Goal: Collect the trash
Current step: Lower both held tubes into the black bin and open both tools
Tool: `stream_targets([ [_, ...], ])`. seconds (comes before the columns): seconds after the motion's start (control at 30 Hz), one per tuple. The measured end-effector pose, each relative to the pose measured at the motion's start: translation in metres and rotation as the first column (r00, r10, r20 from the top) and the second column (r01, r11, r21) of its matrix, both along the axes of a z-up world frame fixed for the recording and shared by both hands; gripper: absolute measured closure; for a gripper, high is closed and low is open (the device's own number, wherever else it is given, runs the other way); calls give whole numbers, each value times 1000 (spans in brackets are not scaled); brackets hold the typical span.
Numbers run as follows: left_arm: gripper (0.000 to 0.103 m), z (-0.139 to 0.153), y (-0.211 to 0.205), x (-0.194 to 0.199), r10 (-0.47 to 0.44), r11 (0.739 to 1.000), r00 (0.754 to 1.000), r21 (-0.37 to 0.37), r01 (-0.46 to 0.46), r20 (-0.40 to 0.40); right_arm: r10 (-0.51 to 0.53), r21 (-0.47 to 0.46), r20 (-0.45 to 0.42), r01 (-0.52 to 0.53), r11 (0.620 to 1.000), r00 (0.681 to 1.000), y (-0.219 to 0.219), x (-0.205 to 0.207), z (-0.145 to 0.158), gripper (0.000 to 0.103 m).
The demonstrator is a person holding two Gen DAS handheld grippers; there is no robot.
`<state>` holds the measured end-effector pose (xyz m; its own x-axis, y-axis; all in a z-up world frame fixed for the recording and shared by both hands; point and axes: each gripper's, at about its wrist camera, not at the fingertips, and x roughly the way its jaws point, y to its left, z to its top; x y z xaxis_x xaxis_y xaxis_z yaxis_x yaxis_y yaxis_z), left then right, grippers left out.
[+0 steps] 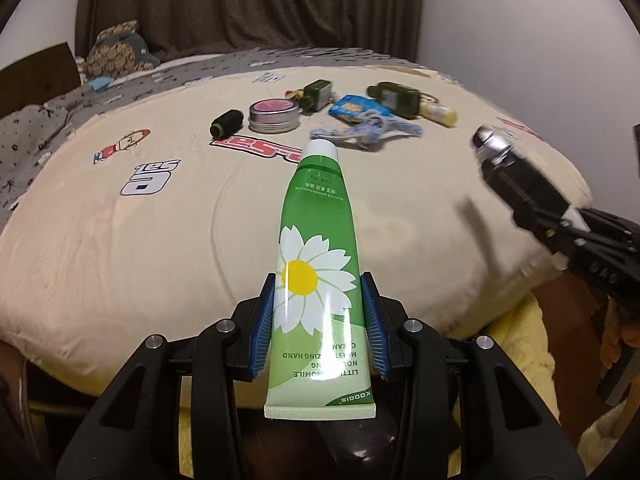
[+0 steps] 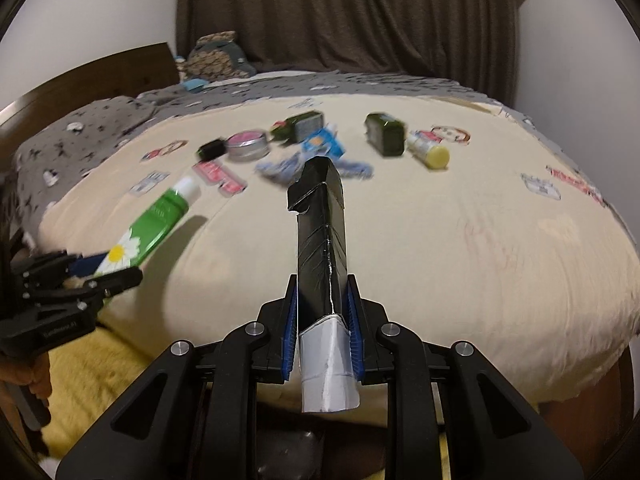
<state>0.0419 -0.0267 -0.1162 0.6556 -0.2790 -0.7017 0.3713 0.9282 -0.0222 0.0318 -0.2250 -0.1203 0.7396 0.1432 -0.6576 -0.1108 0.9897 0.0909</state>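
Left gripper grasps a green tube, right gripper a black carton; both collected, next needs a bin, none visible.

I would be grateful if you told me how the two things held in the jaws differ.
The green hand cream tube is in the left gripper; the black carton is in the right gripper. The tube is glossy green with a daisy print and a white cap; the carton is plain black with a white near end. The tube is rounded and intact; the carton is boxy, its far end torn open. Both are clamped and point toward the bed.
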Motion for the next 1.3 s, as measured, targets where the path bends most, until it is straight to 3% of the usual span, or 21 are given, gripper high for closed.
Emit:
stream_targets([
  [0.2,64,-10,-1,-41,-51,999,998,-9,51,-35,47,-6,-70,-47,999,996,13,-28,-23,80],
  [0.5,64,-61,-8,-68,-134,989,968,30,144,-213,113,-26,-235,-123,992,965,34,-47,-66,80],
  [0.67,64,-99,-13,-70,-159,982,923,41,185,-349,167,-6,-392,-184,983,905,48,-51,-108,80],
  [0.8,64,-127,-15,-66,-139,982,890,55,180,-434,152,32,-510,-157,987,846,48,-46,-145,80],
  [0.9,64,-140,-16,-62,-126,983,874,62,175,-470,139,23,-538,-151,988,831,50,-46,-155,77],
  [1.0,66,-147,-16,-58,-117,984,863,58,167,-491,137,43,-540,-135,990,831,50,-43,-157,71],
  [1.13,65,-148,-13,-56,-108,986,858,55,156,-502,118,37,-520,-116,993,846,46,-43,-152,46],
  [1.3,62,-140,-8,-52,-99,989,870,50,141,-483,90,23,-484,-91,996,870,37,-34,-136,45],
])
